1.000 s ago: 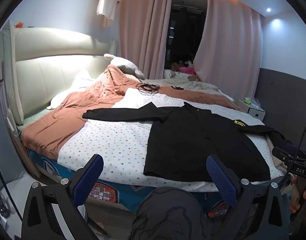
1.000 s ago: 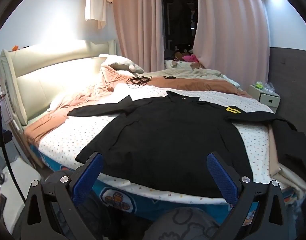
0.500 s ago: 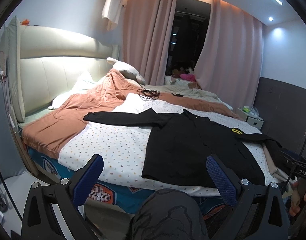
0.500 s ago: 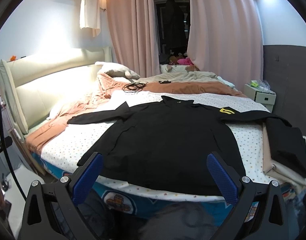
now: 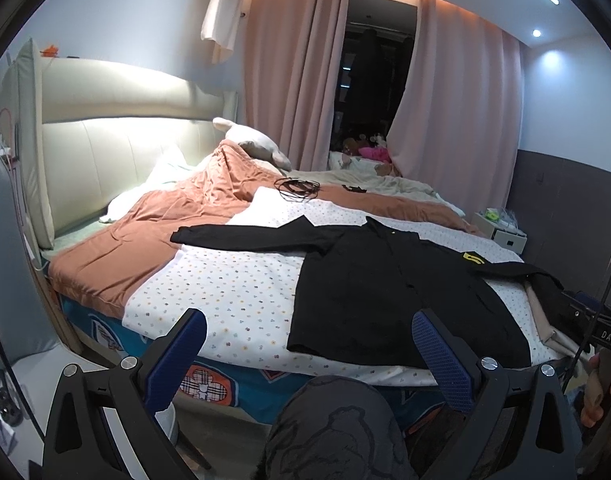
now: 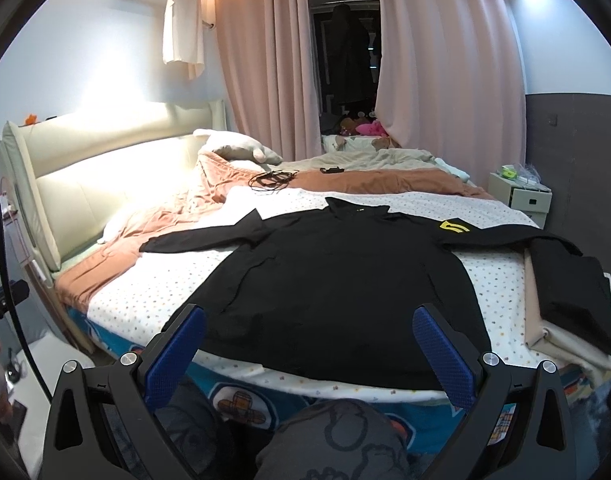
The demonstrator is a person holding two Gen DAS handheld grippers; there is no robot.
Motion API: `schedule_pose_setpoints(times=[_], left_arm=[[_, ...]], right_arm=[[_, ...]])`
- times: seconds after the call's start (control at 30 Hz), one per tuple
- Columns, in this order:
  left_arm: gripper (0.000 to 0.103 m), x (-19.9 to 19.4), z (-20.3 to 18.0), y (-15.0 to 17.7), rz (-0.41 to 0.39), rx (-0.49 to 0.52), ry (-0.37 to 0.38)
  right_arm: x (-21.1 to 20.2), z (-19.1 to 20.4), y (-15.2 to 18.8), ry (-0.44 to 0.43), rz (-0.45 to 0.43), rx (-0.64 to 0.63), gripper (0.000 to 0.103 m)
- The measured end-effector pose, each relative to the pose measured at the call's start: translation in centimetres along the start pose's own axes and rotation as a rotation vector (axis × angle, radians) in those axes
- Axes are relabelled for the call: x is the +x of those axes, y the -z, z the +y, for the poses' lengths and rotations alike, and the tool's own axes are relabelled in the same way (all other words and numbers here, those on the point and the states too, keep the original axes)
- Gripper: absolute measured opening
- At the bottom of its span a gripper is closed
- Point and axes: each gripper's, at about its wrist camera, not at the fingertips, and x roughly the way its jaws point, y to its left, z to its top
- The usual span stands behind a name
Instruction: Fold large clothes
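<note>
Both tongs stood wide and held nothing: my left tongs [image 5: 308,347] and my right tongs [image 6: 308,347] hung short of the bed's near edge, well clear of any cloth. I judged that was deliberate, a stand-off that let me see the whole garment before choosing corners.

Spread flat across the bed [image 6: 241,394] lay the black jacket [image 6: 337,292], collar toward the far side, hem along the near edge, both sleeves stretched out sideways. A yellow patch [image 6: 454,227] marked the sleeve on the right. I read that layout as the prepared starting shape for folding: nothing was doubled over yet, so the first fold remained to be made. The left sleeve reached onto the rust-coloured blanket [image 5: 145,236]; the body rested on the dotted sheet [image 5: 233,280].

At the right edge of the bed sat a folded black garment [image 6: 571,296] on top of a beige one [image 6: 545,336], which I took for a finished stack kept out of the working area.

Further back lay a coil of black cable [image 6: 272,179] and a pale pillow [image 6: 237,145]. No baskets or boxes for clothes were in sight; the only container was a white nightstand [image 6: 519,194] with small items on top, too small to identify.
</note>
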Motion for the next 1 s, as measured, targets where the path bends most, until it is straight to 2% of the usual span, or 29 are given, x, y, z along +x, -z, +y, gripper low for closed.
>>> schedule_pose_setpoints(times=[0.6,1.0], left_arm=[[0.103,0.1,0.4,-0.4,0.002,0.002,-0.012],[0.103,2.6,0.5,-1.2,0.024,-0.007,-0.03]], right_arm=[[0.8,0.0,-0.1,-0.019,0.007,0.008,0.103],[3.7,0.1,-1.1,-0.024,0.026,0.017,0.103]])
